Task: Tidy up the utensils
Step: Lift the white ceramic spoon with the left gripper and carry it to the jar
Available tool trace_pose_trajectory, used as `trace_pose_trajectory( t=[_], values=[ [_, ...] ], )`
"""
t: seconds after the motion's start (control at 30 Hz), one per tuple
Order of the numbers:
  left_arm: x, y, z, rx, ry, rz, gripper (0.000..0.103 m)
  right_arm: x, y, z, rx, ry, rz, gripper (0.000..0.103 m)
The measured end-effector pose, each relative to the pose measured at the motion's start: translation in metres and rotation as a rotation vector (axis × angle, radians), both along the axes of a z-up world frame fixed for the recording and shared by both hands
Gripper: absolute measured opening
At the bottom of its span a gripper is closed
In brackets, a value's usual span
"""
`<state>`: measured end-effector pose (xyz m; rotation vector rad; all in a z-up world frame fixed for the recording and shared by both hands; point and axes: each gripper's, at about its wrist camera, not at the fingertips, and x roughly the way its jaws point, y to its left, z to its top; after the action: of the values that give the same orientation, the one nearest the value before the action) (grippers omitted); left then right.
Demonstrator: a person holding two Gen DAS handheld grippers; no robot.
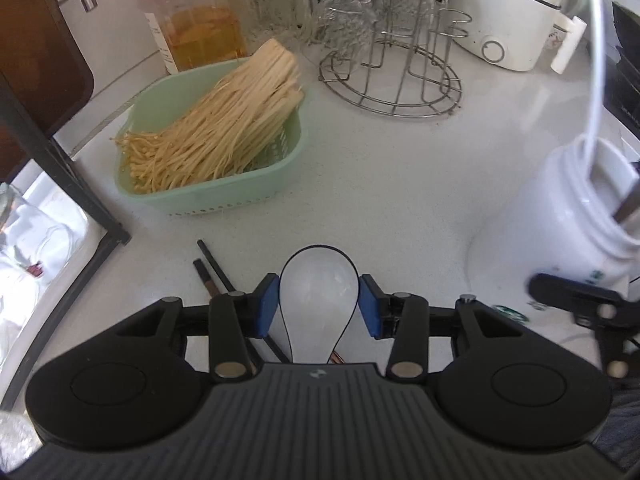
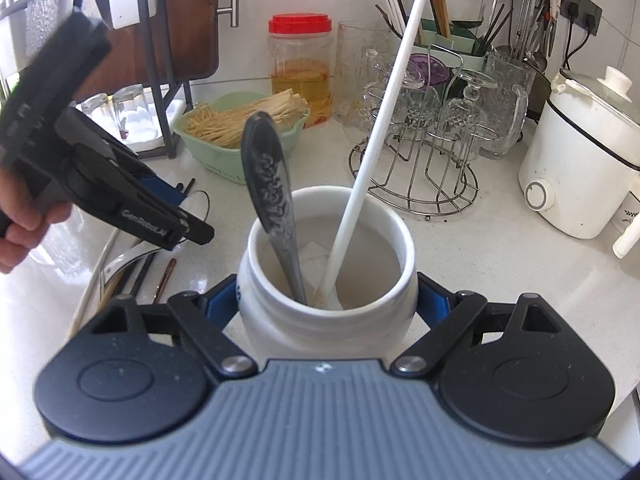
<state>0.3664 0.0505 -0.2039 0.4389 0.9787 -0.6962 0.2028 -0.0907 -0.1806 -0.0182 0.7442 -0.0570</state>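
Note:
A white spoon with a thin black rim [image 1: 318,292] lies bowl-forward between the blue pads [image 1: 267,306] of my left gripper [image 1: 319,307], which press on both sides of its bowl. Dark chopsticks [image 1: 212,272] lie on the white counter just left of it. My right gripper [image 2: 328,300] is shut on a white jar [image 2: 326,216], its pads [image 2: 433,300] against the jar's sides. A dark metal spoon [image 2: 267,176] and a long white stick [image 2: 384,112] stand in the jar. In the right wrist view, a hand holds the left gripper [image 2: 188,208] low to the jar's left, above more chopsticks [image 2: 140,276].
A green basket [image 1: 224,200] of pale thin strands sits beyond the left gripper, with a red-lidded jar [image 1: 188,20] behind it. A wire rack with glasses [image 1: 392,80] and a white cooker [image 1: 512,20] stand at the back right. A black rack leg [image 1: 60,160] borders the left.

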Motion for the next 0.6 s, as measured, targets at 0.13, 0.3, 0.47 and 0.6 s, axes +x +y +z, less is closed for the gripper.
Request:
trace_pose_trajectory(
  t=[0.13, 0.3, 0.47, 0.6],
  values=[
    [-0.017, -0.003, 0.022, 0.012, -0.041, -0.015, 0.048, 0.000, -0.001, 0.000, -0.001, -0.004, 0.027, 0.091],
    [-0.028, -0.002, 0.041, -0.011, -0.043, 0.049, 0.048, 0.002, 0.001, -0.001, -0.005, -0.012, 0.056, 0.091],
    [-0.040, -0.002, 0.054, -0.029, -0.040, 0.111, 0.048, 0.005, 0.002, 0.000, -0.007, -0.016, 0.087, 0.091],
    [-0.050, 0.000, 0.068, -0.046, -0.049, 0.150, 0.048, 0.007, 0.002, 0.000, -0.007, -0.014, 0.105, 0.091]
  ],
)
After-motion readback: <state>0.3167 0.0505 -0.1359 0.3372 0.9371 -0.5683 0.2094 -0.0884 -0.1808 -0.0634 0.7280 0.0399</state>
